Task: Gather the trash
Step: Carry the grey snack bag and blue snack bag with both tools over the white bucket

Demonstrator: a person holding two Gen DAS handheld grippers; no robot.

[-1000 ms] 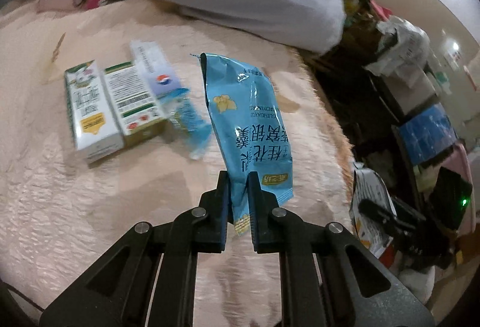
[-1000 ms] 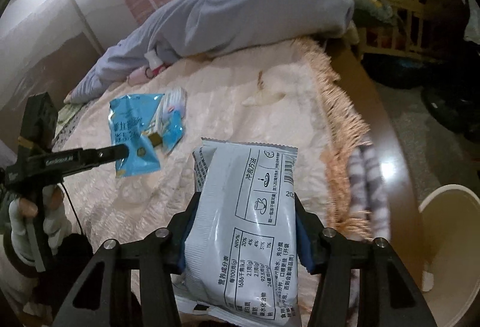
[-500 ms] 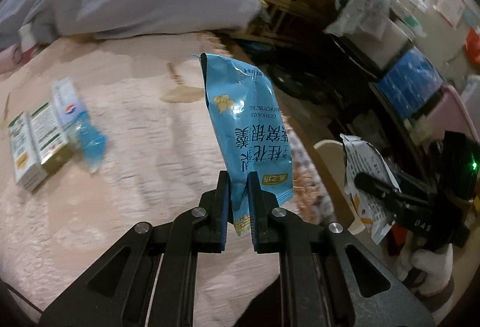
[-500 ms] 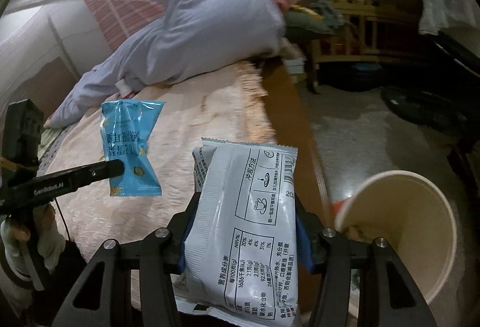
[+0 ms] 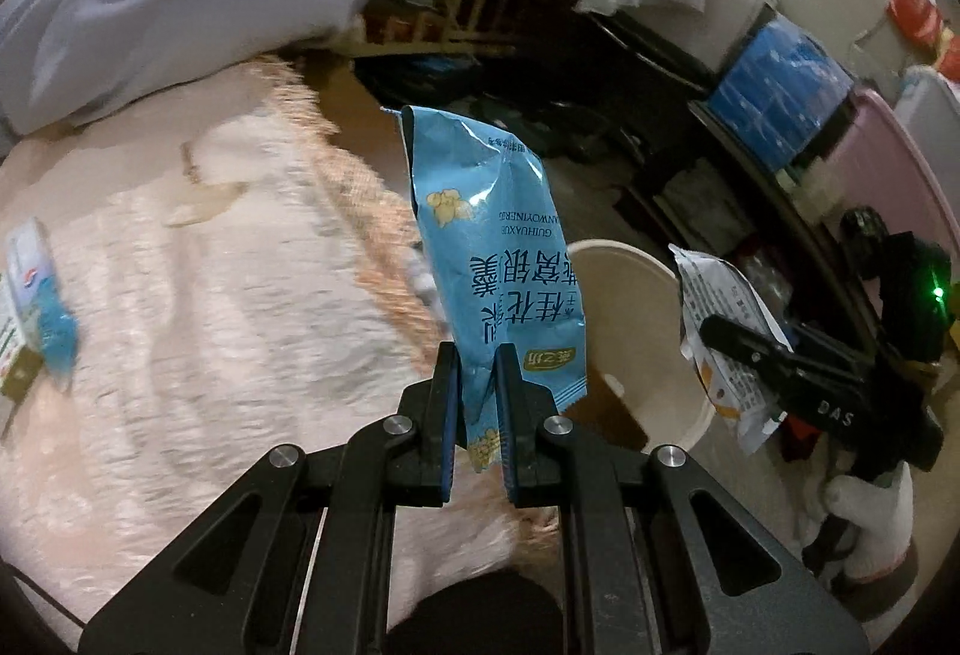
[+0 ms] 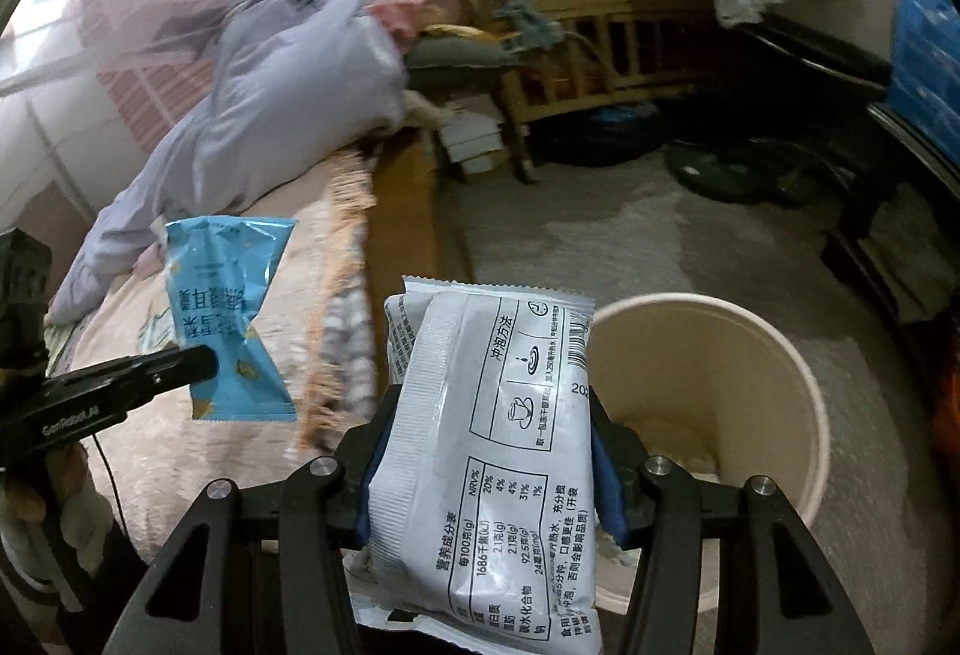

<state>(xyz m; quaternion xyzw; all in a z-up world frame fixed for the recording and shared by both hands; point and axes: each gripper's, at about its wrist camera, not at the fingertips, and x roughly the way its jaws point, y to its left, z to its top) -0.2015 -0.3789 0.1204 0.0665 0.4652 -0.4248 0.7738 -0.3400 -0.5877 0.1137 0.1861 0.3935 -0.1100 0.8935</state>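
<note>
The bed (image 5: pixel 198 295), with its pink fringed blanket, fills the left wrist view, and only there do a Pepsi-labelled wrapper and a carton (image 5: pixel 24 307) show at its far left edge. The cream waste bin (image 6: pixel 708 403) on the floor opens fully only in the right wrist view. A second ago both views looked over the bed; now they face the bin.

The right hand-held gripper (image 6: pixel 486 469) clamps a grey-white drink-mix sachet (image 6: pixel 498 451) at middling width, long axis running away from the camera, beside the bin's rim. The left hand-held gripper (image 5: pixel 477 403), nearly closed, pinches a blue snack packet (image 5: pixel 498 259) by its lower end; the packet stands upright over the bed's edge.
</note>
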